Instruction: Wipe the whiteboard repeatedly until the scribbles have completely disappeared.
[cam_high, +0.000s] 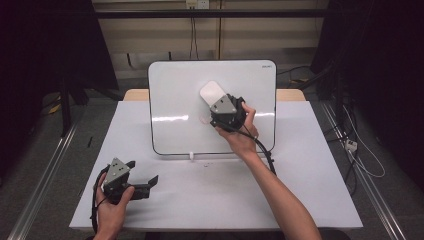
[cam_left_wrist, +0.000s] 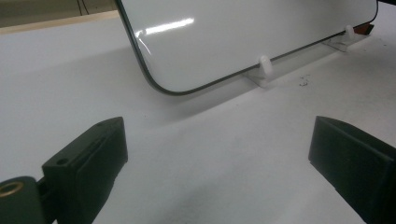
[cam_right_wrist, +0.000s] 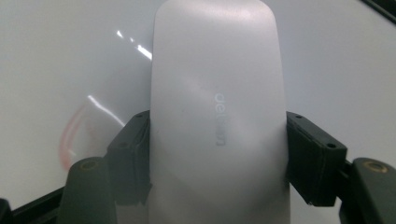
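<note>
A white eraser (cam_high: 212, 93) (cam_right_wrist: 217, 93) with a faint grey logo lies flat against the upright whiteboard (cam_high: 175, 100) (cam_right_wrist: 56, 56), near its middle. My right gripper (cam_high: 216, 103) (cam_right_wrist: 217, 154) is shut on the eraser, one jaw on each long side. A faint red smear (cam_right_wrist: 70, 135) (cam_high: 204, 119) stays on the board just beside the eraser. My left gripper (cam_high: 144, 171) (cam_left_wrist: 219, 158) rests at the table's front left, jaws wide open with nothing between them, pointed toward the whiteboard's (cam_left_wrist: 224, 37) lower corner.
The whiteboard stands on small white feet (cam_left_wrist: 265, 67) (cam_high: 191, 156) on a white-covered table (cam_high: 215, 195). A black cable (cam_high: 267, 157) trails from the right gripper along the forearm. Dark floor, rails and cables surround the table.
</note>
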